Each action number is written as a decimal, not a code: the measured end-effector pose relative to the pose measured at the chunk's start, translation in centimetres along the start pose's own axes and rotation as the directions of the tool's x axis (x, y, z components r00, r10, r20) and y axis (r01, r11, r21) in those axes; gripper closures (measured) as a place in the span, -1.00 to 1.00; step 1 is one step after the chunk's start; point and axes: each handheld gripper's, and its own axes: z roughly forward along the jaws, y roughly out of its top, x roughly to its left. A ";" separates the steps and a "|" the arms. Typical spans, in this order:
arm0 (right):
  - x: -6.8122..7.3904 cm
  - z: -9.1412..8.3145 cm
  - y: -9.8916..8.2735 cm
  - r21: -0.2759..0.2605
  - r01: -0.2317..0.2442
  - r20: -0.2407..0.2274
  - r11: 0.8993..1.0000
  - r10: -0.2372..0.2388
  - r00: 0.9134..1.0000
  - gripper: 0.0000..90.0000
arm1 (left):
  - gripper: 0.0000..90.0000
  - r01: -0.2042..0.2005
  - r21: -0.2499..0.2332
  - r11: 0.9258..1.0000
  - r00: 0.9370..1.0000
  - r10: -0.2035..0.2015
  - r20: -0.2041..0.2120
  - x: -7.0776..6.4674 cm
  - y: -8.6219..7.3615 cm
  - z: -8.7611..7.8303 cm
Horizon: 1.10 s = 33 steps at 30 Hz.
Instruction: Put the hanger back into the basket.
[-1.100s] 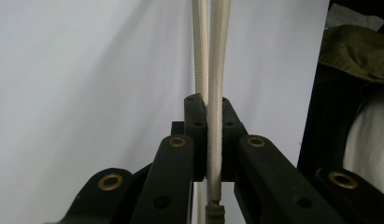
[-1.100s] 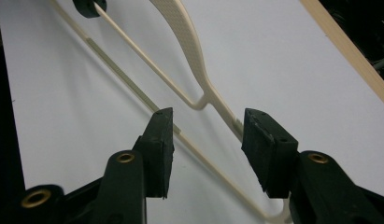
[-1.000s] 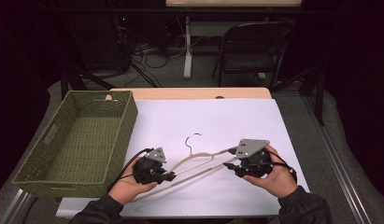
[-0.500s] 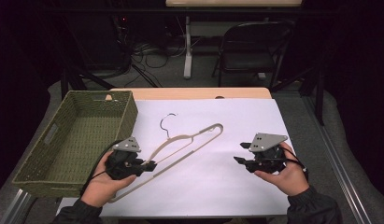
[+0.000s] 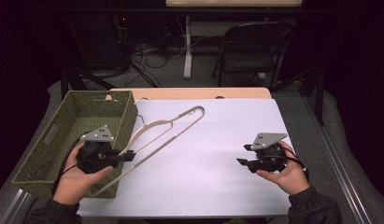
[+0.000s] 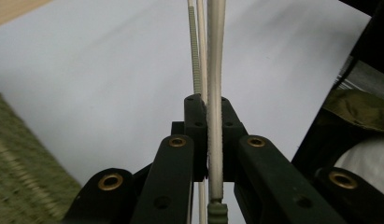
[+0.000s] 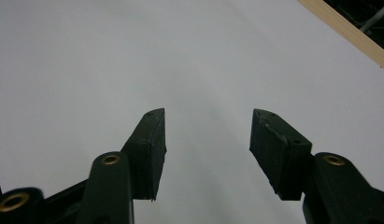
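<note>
We hold the hanger (image 5: pixel 167 127) in the left tool (image 5: pixel 126 155); the right tool (image 5: pixel 241 161) is free.

Our left tool pinches one cream arm of the hanger, lifted and tilted above the white sheet (image 5: pixel 217 140) on the counter, its hook end just beside the green woven basket (image 5: pixel 63 135). Our right tool's jaws have just been opening and now stand spread with nothing between them, hovering over the sheet well apart from the hanger.
</note>
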 end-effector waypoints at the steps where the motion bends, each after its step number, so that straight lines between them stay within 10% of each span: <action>1: 0.0 0.0 0.0 0.002 -0.001 -0.001 1.000 0.001 1.000 0.01 | 0.94 0.003 -0.004 1.000 1.000 -0.003 -0.012 0.1 0.1 -0.5; 11: -0.3 0.4 -0.5 0.008 -0.017 -0.001 1.000 0.017 1.000 0.01 | 0.94 0.026 -0.041 0.999 0.996 -0.030 -0.082 3.3 0.2 -4.2; 23: -0.5 0.9 -1.4 0.011 -0.043 0.016 0.999 0.043 0.999 0.01 | 0.94 0.110 -0.057 0.992 0.972 -0.119 -0.201 9.4 -2.9 -7.0; 33: -0.5 1.3 -1.8 0.027 -0.056 0.017 0.998 0.055 0.998 0.02 | 0.94 0.133 -0.034 0.991 0.964 -0.137 -0.227 13.3 -5.1 -8.5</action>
